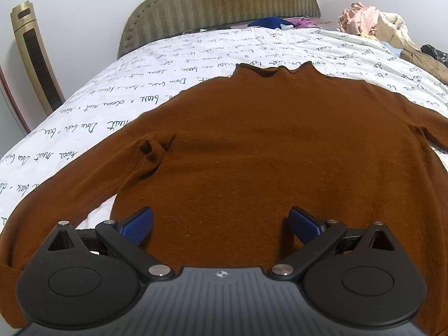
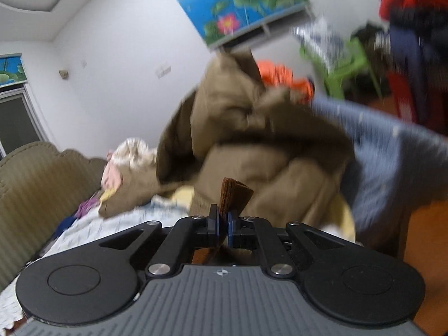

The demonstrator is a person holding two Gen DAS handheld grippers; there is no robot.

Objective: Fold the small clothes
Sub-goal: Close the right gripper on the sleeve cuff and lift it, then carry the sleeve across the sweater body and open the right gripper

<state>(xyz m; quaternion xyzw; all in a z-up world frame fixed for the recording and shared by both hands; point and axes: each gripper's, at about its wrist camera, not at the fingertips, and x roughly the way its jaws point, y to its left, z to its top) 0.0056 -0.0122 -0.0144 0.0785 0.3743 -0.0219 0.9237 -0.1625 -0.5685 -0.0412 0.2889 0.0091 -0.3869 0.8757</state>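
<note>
A rust-brown sweater [image 1: 252, 145] lies flat on the white lettered bedsheet [image 1: 117, 84], collar toward the headboard, its left sleeve running down the left side. My left gripper [image 1: 221, 224] hovers over the sweater's lower part, open, with nothing between its blue pads [image 1: 138, 225]. In the right wrist view my right gripper [image 2: 223, 222] is shut on a folded bit of the brown sweater's edge [image 2: 233, 194], which sticks up between the pads. That view is blurred and tilted.
A heap of other clothes [image 1: 375, 25] sits at the bed's far right; an olive-brown garment [image 2: 252, 140] and a blue one [image 2: 392, 162] fill the right wrist view. A padded headboard [image 1: 221, 2] and a gold tower unit [image 1: 36, 56] stand behind the bed.
</note>
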